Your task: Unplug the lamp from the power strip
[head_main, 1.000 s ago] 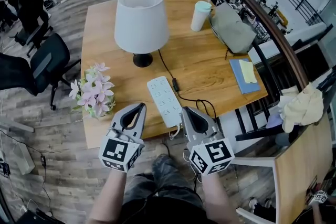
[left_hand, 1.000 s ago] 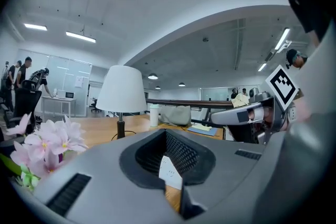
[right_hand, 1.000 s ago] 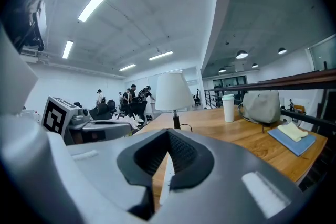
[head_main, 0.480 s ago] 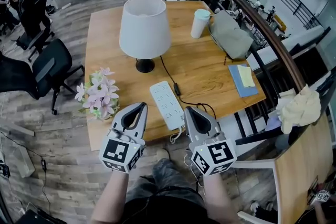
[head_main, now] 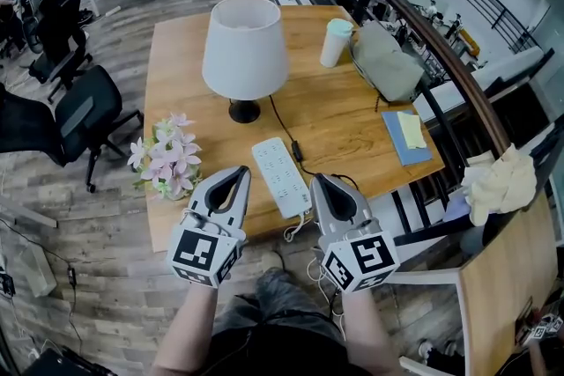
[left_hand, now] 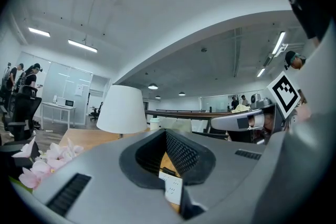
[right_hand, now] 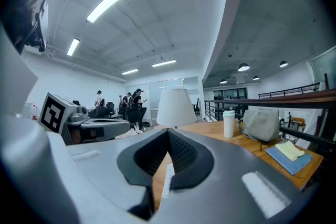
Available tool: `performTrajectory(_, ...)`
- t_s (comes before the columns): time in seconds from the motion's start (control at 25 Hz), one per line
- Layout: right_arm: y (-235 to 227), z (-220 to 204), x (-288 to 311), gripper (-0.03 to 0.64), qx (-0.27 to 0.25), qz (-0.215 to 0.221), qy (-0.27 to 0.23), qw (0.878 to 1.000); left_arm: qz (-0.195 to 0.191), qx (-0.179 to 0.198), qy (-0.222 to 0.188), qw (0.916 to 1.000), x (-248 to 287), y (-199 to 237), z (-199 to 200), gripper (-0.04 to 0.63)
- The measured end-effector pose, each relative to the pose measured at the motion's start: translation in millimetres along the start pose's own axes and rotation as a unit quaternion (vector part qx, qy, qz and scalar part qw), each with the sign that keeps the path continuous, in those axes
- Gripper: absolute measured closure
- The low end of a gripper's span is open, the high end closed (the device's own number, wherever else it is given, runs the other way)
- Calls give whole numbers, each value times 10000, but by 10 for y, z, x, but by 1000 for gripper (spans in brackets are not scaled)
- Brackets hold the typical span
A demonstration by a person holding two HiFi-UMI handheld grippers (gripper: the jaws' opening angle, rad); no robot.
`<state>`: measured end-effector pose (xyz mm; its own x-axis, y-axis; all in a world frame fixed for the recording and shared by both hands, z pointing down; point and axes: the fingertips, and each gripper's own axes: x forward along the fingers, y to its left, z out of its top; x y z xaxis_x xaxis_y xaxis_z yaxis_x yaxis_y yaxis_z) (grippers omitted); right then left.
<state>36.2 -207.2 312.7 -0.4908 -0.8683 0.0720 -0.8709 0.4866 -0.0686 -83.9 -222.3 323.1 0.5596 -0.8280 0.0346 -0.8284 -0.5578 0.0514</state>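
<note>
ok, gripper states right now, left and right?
Left gripper: jaws closed, holding nothing.
Right gripper: jaws closed, holding nothing.

Your table (head_main: 352, 114) is warm wood, smooth with a light sheen; the floor (head_main: 97, 216) is greyer planks. The lamp (head_main: 245, 48) shade looks like matt white cloth. The strip (head_main: 279, 174) is smooth white plastic. Far right, the bag (head_main: 388, 57) is soft grey cloth. Your left gripper (head_main: 236, 174) and right gripper (head_main: 319, 182) are matt grey plastic with ribbed black pads (left_hand: 181, 152).
</note>
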Motion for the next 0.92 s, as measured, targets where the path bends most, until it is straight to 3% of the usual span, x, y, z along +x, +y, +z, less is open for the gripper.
performTrajectory(0.92, -5, 119, -122, 611, -90, -7, -162, 9998, -39, -24, -114, 9999, -21, -116, 57, 598)
